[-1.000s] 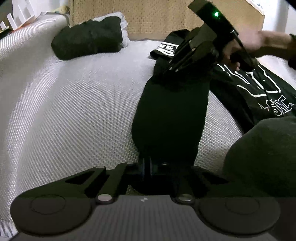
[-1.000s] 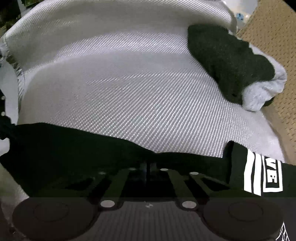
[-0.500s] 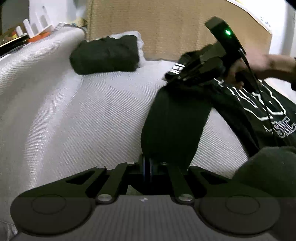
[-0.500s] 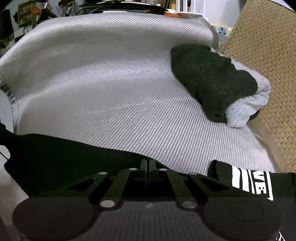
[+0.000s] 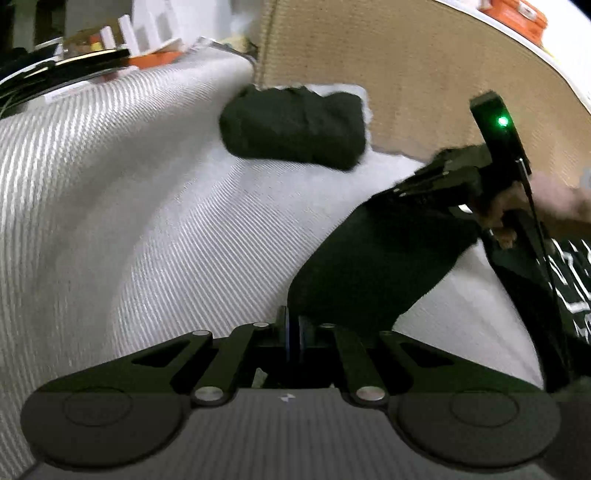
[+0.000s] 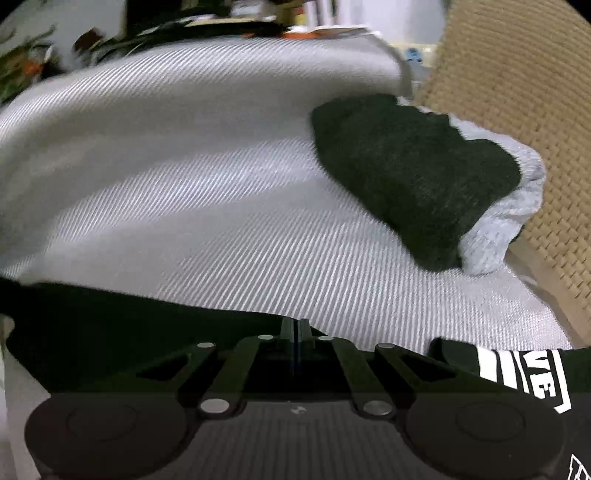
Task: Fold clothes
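Right wrist view: black garment [image 6: 122, 332] label [image 6: 524, 376] reads "VE".

White ribbed bed cover [image 6: 192, 192], tan woven headboard [image 6: 517, 96], cluttered shelf behind [image 5: 96, 62], orange box [image 5: 517, 14]
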Demonstrator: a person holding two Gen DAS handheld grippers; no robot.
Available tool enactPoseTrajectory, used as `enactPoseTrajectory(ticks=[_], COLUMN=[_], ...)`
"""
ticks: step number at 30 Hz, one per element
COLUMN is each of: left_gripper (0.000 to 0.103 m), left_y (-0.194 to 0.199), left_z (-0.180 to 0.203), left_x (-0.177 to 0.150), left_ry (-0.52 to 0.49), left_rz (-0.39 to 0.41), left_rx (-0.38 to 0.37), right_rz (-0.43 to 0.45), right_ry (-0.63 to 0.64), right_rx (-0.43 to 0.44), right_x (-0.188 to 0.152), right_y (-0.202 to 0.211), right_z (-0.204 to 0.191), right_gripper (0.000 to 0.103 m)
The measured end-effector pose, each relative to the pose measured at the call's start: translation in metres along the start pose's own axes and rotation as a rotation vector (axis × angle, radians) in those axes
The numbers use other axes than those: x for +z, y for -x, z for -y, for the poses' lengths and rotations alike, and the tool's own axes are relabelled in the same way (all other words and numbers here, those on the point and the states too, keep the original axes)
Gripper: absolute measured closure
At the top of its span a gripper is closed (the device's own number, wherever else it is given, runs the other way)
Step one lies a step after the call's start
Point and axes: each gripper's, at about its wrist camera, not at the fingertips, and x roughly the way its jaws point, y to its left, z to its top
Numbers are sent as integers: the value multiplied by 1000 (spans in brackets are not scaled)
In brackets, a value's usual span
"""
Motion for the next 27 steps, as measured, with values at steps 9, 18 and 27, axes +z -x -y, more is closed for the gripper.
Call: enactPoseTrajectory(ticks=[9,18,27], left_gripper=[98,78,65], left_y=[-21,-36,5], left_z=[-9,-23,-19], left_x=[25,14,9], left_ry=[43,48,3], left_rz=[19,-94,-45], left_rx=[53,108,200], right_rz=[25,9,132], right_ry=[-67,-124,-86], right_rx=[-30,-1,-6], right_x=[11,1,-13], right_y=[-8,-2,64], right_z=[19,23,14], right_gripper=[101,86,50])
